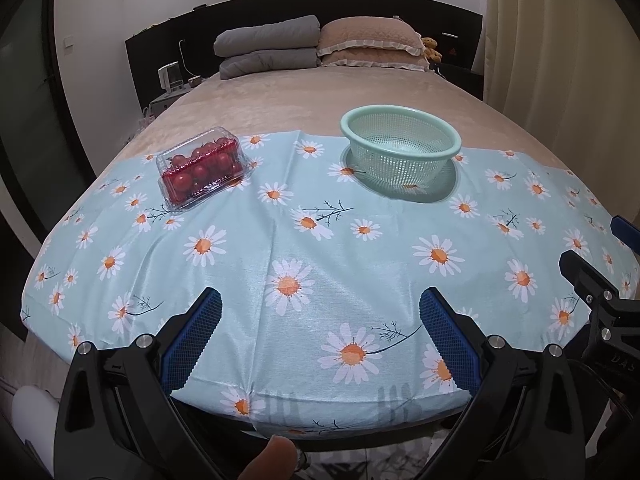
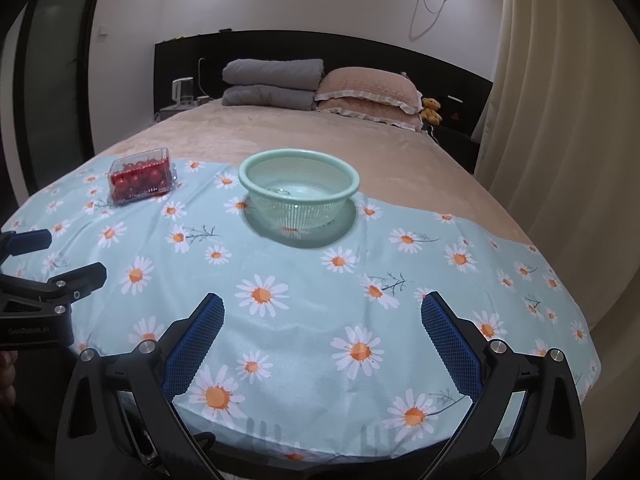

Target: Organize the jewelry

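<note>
No jewelry shows in either view. A clear plastic box of red cherry tomatoes [image 1: 202, 168] lies closed on the daisy-print cloth [image 1: 320, 248] at the far left; it also shows in the right wrist view [image 2: 141, 180]. A mint-green mesh basket [image 1: 401, 152] stands upright at the far right on the cloth, and in the right wrist view [image 2: 299, 192] it appears empty. My left gripper [image 1: 320, 312] is open and empty over the cloth's near edge. My right gripper [image 2: 322, 316] is open and empty, beside the left one.
The cloth covers the foot of a beige bed [image 1: 280, 100]. Grey folded blankets [image 1: 268, 46], pink pillows [image 1: 372, 42] and a small teddy bear [image 2: 431, 110] lie at the headboard. A curtain [image 2: 560, 120] hangs to the right. A nightstand with a kettle [image 1: 170, 76] stands far left.
</note>
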{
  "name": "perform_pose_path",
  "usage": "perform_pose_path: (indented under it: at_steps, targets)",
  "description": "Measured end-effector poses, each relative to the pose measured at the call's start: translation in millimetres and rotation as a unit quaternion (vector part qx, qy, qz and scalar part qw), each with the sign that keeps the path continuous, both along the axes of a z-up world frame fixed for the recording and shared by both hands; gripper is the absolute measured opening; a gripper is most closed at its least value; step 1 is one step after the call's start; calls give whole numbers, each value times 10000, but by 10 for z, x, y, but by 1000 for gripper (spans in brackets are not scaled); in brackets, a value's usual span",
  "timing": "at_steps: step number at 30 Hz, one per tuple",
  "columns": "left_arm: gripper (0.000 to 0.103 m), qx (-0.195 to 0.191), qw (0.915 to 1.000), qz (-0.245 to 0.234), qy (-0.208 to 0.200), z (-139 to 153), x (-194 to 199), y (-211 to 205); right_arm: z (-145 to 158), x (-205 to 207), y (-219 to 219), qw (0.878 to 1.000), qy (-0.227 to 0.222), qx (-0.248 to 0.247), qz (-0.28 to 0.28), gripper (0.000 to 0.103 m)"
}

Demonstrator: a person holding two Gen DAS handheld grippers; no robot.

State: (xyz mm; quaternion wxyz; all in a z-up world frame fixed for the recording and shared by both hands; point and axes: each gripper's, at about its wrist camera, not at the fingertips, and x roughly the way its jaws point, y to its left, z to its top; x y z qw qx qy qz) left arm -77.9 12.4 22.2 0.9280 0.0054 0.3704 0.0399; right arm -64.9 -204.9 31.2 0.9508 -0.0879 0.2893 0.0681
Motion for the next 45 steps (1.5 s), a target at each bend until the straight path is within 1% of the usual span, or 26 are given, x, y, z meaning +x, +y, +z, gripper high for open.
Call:
perform_pose_path:
  at_steps: [9, 24, 30, 35, 40, 45]
  targets:
    - [97, -48, 10000, -46, -53, 13, -1, -16, -18, 12, -20, 10000, 31, 5, 2, 95]
    - [97, -24, 9999, -122, -74, 45, -20, -42, 1, -26, -21, 10000, -2, -8, 25, 95]
    - [97, -45, 9996, -250, -76, 53, -43, -88, 8, -60, -43, 10000, 8, -6, -6, 95]
    - [97, -20, 9988, -456, -178, 80, -90, -163, 6, -80, -93, 9999, 38, 46, -96, 95]
    - [97, 0, 9981, -490, -360, 143, -144, -175, -17, -119, -138, 9998, 91, 140, -139, 95]
    - [97, 45, 9971, -634, -420, 165, -177, -233, -14, -148, -164, 9997, 77, 142, -202, 95]
